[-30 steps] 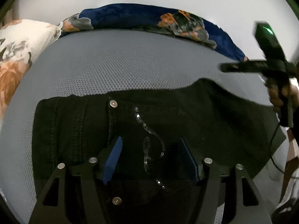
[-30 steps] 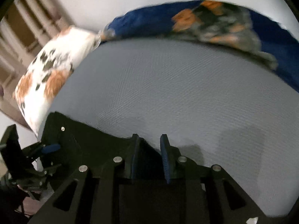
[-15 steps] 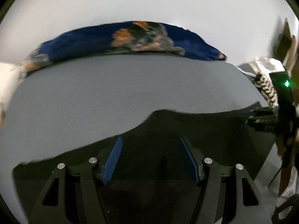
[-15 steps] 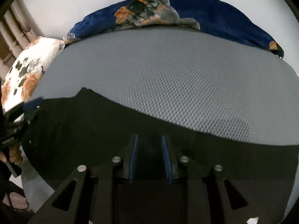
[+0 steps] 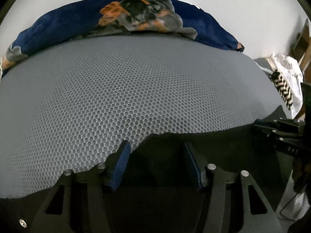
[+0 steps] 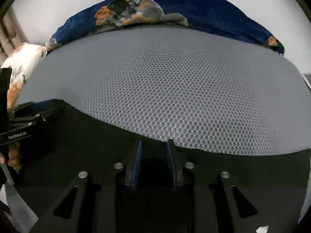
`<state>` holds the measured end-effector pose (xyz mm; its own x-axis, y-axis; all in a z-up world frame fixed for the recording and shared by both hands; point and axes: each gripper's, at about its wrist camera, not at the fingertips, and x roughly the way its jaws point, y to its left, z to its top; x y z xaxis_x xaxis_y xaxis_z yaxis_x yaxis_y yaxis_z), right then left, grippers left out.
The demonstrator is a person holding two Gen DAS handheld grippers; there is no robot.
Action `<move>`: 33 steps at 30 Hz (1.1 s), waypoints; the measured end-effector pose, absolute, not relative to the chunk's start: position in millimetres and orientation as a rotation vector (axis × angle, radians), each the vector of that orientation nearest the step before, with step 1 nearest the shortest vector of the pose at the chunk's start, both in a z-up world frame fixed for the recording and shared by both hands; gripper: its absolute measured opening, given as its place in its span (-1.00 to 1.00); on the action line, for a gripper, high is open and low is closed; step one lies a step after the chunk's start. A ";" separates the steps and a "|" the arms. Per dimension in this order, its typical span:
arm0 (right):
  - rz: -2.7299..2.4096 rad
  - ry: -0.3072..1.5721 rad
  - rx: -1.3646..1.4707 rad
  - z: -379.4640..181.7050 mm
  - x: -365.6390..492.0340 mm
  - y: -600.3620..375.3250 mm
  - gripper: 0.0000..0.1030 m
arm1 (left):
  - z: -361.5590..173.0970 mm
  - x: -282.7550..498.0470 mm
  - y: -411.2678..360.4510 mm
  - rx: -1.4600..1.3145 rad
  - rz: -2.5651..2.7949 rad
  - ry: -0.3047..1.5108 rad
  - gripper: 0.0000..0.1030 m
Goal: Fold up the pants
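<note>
The black pants (image 5: 213, 145) lie on a grey mesh mattress (image 5: 136, 89), and their far edge runs across the lower part of both wrist views. My left gripper (image 5: 155, 147) stands over that edge with its jaws closing. Black cloth lies between them, and the left pad (image 5: 122, 159) is over bare mesh and not pressing on cloth. My right gripper (image 6: 154, 145) is shut on the pants (image 6: 87, 136) at the edge, with cloth filling its narrow gap. Each gripper shows in the other's view, the right gripper (image 5: 276, 130) at one end and the left gripper (image 6: 29, 114) at the other.
A dark blue floral blanket (image 5: 136, 17) lies along the far side of the mattress against a white wall. A white floral pillow (image 6: 21, 62) sits at the left. White and striped cloth (image 5: 285, 81) is piled off the right side. A hand (image 6: 13, 157) holds the left gripper.
Both grippers have swept sideways and lower. The buttoned waistband has left the left wrist view, and only the pants' edge shows there. More bare mesh shows ahead. The left jaws are a little narrower.
</note>
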<state>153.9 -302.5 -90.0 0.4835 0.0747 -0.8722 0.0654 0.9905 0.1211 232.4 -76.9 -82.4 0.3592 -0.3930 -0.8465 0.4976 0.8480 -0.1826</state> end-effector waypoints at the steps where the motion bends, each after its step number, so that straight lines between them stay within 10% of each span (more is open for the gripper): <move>1: 0.004 1.065 0.151 -89.0 153.0 -303.0 -0.52 | -80.3 231.6 -76.3 0.114 -0.569 1.058 0.10; 33: -0.155 1.019 0.332 -103.6 14.7 -394.4 -0.34 | -52.5 115.9 -22.3 0.113 -0.358 1.042 0.11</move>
